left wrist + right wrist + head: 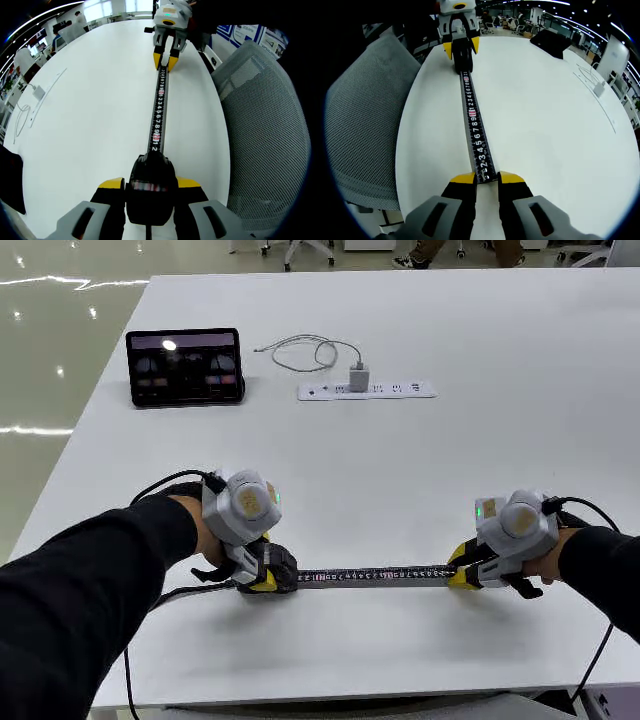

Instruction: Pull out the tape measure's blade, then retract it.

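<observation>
- Your left hand-held gripper [262, 576] is clamped on the tape measure case [151, 190], lower left of centre in the head view.
- Your right hand-held gripper [464, 576], at lower right, pinches the tip of the blade [474, 130] between nearly closed jaws.
- The blade lies stretched flat along the table [400, 470] between them, across the lower frame.
- The pull-out looks done or nearly so; retracting is not yet begun.

Black tape case [150, 197], dark blade [157, 107] w/ white nos.; left gripper [150, 183], right gripper [487, 178] grey, yellow-tipped; white table [400, 330].
</observation>
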The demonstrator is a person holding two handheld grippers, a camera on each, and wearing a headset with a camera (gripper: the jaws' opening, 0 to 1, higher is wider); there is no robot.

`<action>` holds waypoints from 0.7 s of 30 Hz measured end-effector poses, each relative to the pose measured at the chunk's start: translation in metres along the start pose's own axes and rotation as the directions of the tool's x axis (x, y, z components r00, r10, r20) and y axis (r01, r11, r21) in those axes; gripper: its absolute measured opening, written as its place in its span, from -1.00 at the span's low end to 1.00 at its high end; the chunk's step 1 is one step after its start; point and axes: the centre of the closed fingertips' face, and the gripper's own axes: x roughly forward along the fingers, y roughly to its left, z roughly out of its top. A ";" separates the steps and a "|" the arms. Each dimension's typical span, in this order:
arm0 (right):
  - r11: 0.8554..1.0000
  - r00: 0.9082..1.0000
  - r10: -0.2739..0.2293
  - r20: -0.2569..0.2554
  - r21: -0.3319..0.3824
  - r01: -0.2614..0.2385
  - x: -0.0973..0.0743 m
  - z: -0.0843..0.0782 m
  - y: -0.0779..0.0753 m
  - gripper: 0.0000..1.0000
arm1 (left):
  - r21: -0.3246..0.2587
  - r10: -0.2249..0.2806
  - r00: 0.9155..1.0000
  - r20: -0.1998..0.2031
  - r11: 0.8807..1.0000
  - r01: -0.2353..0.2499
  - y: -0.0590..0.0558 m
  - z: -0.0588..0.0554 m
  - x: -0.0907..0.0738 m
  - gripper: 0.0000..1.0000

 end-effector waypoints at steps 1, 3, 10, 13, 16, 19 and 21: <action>1.000 1.000 -0.002 0.000 0.004 0.002 0.000 0.000 0.000 -0.76 | 0.000 0.000 1.000 0.001 1.000 0.000 0.000 0.000 0.000 -0.34; 1.000 1.000 -0.003 -0.007 -0.012 0.003 0.001 0.000 -0.002 -0.76 | 0.000 0.000 1.000 0.002 1.000 0.000 0.000 0.000 0.000 -0.34; 0.997 0.999 -0.036 -0.024 -0.069 0.035 0.001 0.000 -0.005 -0.59 | 0.004 -0.001 1.000 -0.005 1.000 0.001 0.000 0.000 0.001 -0.33; 0.997 0.999 -0.036 -0.033 -0.070 0.034 0.000 -0.001 -0.003 -0.47 | 0.003 -0.002 1.000 -0.004 1.000 0.002 -0.001 0.000 0.001 -0.33; 0.999 0.999 -0.004 -0.038 -0.033 0.003 -0.001 -0.004 0.004 -0.28 | 0.002 0.001 1.000 -0.002 1.000 -0.001 -0.001 0.000 0.001 -0.33; 1.000 0.999 0.002 -0.042 -0.031 -0.004 -0.003 -0.005 0.008 -0.14 | 0.018 0.010 1.000 -0.012 1.000 -0.010 -0.002 0.000 0.001 -0.33; 1.000 0.999 0.020 -0.037 -0.013 -0.020 -0.004 -0.005 0.011 -0.06 | 0.018 0.015 1.000 -0.010 1.000 -0.015 -0.001 0.000 0.001 -0.33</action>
